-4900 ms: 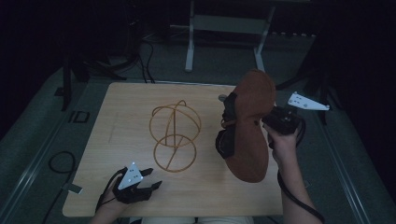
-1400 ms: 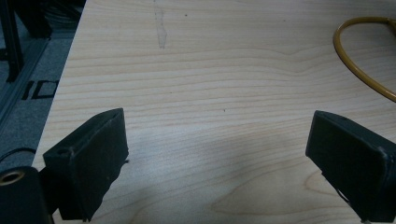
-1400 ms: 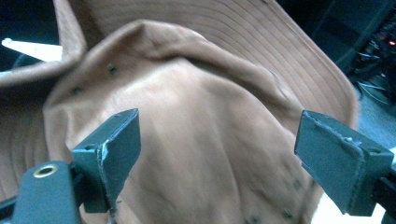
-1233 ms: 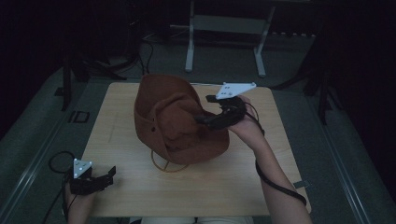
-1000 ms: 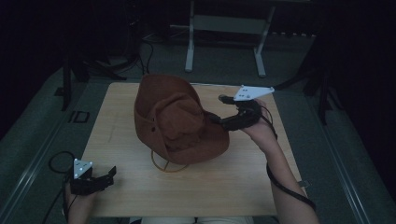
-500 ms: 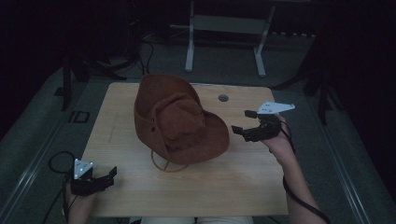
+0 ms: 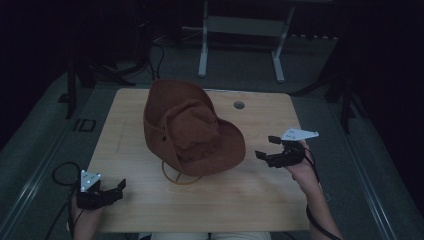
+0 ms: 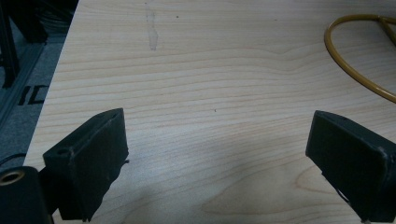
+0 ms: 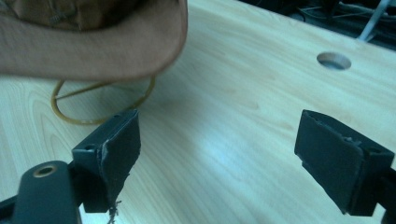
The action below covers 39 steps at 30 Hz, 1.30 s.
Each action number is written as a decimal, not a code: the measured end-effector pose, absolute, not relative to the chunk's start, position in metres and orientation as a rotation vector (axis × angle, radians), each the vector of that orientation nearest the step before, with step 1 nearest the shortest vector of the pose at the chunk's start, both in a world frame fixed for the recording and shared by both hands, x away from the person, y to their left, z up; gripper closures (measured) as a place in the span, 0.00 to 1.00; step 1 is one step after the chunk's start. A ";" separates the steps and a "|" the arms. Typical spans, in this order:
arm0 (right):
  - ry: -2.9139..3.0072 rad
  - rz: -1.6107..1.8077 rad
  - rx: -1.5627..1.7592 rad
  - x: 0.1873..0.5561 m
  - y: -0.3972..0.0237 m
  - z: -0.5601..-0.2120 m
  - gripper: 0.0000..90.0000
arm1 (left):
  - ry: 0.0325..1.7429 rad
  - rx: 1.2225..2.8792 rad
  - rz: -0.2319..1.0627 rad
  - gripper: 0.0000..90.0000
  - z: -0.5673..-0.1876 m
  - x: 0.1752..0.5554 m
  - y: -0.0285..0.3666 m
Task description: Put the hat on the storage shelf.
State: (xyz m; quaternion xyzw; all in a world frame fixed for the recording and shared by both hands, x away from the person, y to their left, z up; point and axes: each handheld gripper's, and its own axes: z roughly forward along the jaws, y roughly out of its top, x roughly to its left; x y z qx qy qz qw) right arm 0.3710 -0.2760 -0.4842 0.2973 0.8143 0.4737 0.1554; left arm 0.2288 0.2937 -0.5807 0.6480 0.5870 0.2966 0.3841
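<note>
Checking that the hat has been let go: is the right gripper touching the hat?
Apart. The high view shows bare table between the right gripper and the hat brim; its jaws stand open and empty.

The hat (image 7: 192,132) looks like matt brown suede-like cloth. The stand (image 9: 88,109) under it is thin, glossy yellowish wire. The table (image 7: 260,192) is pale, smooth wood with visible grain and faint sheen.

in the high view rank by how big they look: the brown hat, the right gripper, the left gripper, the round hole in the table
1. brown hat, by far the largest
2. right gripper and left gripper: they look alike, so no ranking between them
3. round hole, smallest
</note>
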 end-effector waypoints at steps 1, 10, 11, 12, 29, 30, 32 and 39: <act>2.332 1.354 0.852 0.370 -0.278 -0.488 0.16 | 1.498 1.653 0.759 0.07 -0.581 0.229 0.294; 2.323 1.352 0.913 0.357 -0.293 -0.518 0.16 | 1.498 1.659 0.763 0.07 -0.581 0.229 0.294; 2.323 1.350 0.916 0.356 -0.295 -0.522 0.16 | 1.496 1.657 0.762 0.07 -0.581 0.229 0.294; 2.328 1.346 0.923 0.355 -0.296 -0.524 0.16 | 1.498 1.659 0.762 0.07 -0.581 0.229 0.294; 2.310 1.257 0.946 0.327 -0.321 -0.556 0.16 | 1.503 1.656 0.765 0.07 -0.581 0.229 0.295; 2.311 1.248 0.945 0.327 -0.322 -0.557 0.16 | 1.504 1.655 0.764 0.07 -0.581 0.229 0.295; 2.310 1.223 0.951 0.325 -0.325 -0.559 0.16 | 1.505 1.657 0.762 0.07 -0.581 0.229 0.295; 2.267 1.215 0.999 0.324 -0.339 -0.562 0.16 | 1.505 1.656 0.765 0.07 -0.581 0.229 0.295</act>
